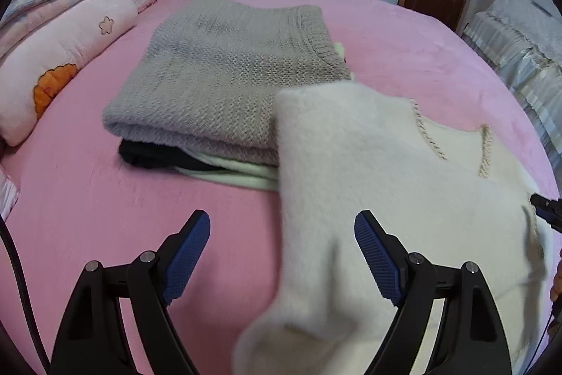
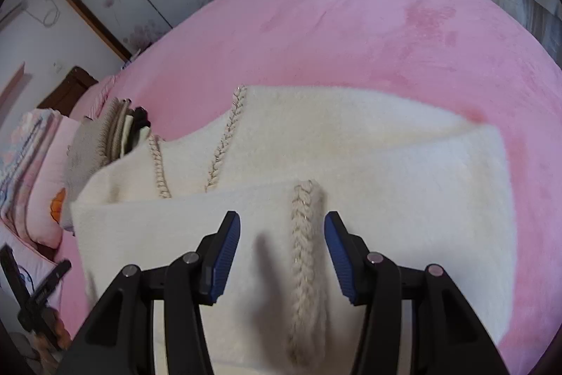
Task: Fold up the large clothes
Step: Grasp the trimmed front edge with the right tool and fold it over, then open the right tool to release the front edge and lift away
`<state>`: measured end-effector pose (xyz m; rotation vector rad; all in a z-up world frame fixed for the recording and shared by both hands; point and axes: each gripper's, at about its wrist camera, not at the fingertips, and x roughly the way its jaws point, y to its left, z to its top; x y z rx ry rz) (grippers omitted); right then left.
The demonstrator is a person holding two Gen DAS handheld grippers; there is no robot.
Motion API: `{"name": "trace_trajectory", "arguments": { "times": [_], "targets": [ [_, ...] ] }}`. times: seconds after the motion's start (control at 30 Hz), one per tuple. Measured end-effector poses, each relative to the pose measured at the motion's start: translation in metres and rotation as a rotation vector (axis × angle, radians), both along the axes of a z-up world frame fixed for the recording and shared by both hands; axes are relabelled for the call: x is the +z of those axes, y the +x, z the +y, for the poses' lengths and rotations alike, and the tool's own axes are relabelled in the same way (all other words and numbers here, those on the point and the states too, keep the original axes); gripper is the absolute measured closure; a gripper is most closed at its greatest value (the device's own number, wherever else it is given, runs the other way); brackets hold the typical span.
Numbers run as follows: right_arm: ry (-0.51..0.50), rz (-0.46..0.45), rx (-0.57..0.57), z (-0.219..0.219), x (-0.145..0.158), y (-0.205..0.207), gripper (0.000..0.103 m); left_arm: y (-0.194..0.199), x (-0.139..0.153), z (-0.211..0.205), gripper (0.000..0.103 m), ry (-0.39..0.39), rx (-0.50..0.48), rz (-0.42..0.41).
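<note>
Our white sweater [image 2: 351, 146] lies on the bed [image 2: 351, 34], long axis crosswise. Right gripper [image 2: 282, 248], jaws half open and empty, straddles its braid [image 2: 304, 252]; left gripper [image 1: 282, 255], jaws wide, frames the sleeve [image 1: 316, 199].

Left tongs [image 1: 282, 227] angled downward, spread wide; right tongs [image 2: 282, 231] angled downward, parted, gripping nothing

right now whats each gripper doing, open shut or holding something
left gripper: open, holding nothing; the fluffy cream sweater lies between its pads.
right gripper: open, above the same sweater's braided trim, not gripping it.
</note>
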<state>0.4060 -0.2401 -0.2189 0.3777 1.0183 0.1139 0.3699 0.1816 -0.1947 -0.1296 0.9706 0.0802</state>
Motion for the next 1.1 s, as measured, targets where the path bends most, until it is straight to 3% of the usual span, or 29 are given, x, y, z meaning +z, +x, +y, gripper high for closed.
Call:
{"name": "trace_trajectory", "arguments": {
  "times": [0.17, 0.2, 0.23, 0.27, 0.3, 0.33, 0.37, 0.4, 0.53, 0.63, 0.73, 0.83, 0.9, 1.0, 1.1],
  "targets": [
    [0.006, 0.000, 0.011, 0.000, -0.013, 0.011, 0.053, 0.037, -0.020, 0.005, 0.020, -0.052, 0.002, 0.052],
    [0.009, -0.012, 0.016, 0.000, -0.014, 0.011, 0.053, 0.041, -0.023, 0.004, 0.025, -0.063, 0.001, 0.056],
    [0.015, -0.029, 0.026, 0.001, -0.015, 0.010, 0.053, 0.045, -0.025, 0.004, 0.035, -0.086, -0.002, 0.051],
    [0.010, -0.037, 0.038, 0.003, -0.016, 0.011, 0.053, 0.048, -0.027, 0.004, 0.066, -0.127, -0.022, 0.050],
    [-0.019, -0.040, 0.049, 0.007, -0.017, 0.012, 0.063, 0.052, -0.028, 0.002, 0.074, -0.136, -0.023, 0.062],
    [-0.074, -0.038, 0.062, 0.013, -0.017, 0.013, 0.086, 0.053, -0.026, 0.001, 0.079, -0.107, -0.003, 0.062],
    [-0.114, -0.040, 0.077, 0.018, -0.017, 0.014, 0.087, 0.053, -0.024, -0.001, 0.088, -0.094, -0.001, 0.053],
    [-0.122, -0.055, 0.078, 0.021, -0.015, 0.014, 0.087, 0.052, -0.020, -0.003, 0.089, -0.078, 0.004, 0.041],
    [-0.119, -0.125, 0.040, 0.021, -0.009, 0.015, 0.088, 0.049, -0.014, -0.003, 0.090, -0.069, 0.031, -0.008],
    [-0.177, -0.075, 0.032, 0.028, -0.028, 0.024, 0.088, 0.056, -0.031, -0.001, 0.089, -0.061, 0.047, 0.014],
    [-0.226, -0.059, 0.031, 0.034, -0.028, 0.025, 0.086, 0.054, -0.034, -0.008, 0.087, 0.005, 0.026, -0.007],
    [-0.278, -0.025, 0.011, 0.036, -0.015, 0.021, 0.080, 0.048, -0.019, -0.013, 0.070, 0.068, 0.016, -0.007],
    [-0.343, -0.047, -0.008, 0.041, -0.002, 0.010, 0.080, 0.037, 0.000, -0.014, 0.051, 0.114, 0.034, -0.036],
    [-0.363, -0.138, 0.003, 0.057, 0.023, -0.015, 0.079, 0.013, 0.033, -0.019, 0.048, 0.064, 0.026, -0.143],
    [-0.233, -0.183, 0.090, 0.085, 0.037, -0.032, 0.079, -0.008, 0.051, -0.036, 0.048, -0.032, -0.023, -0.188]
  ]
}}
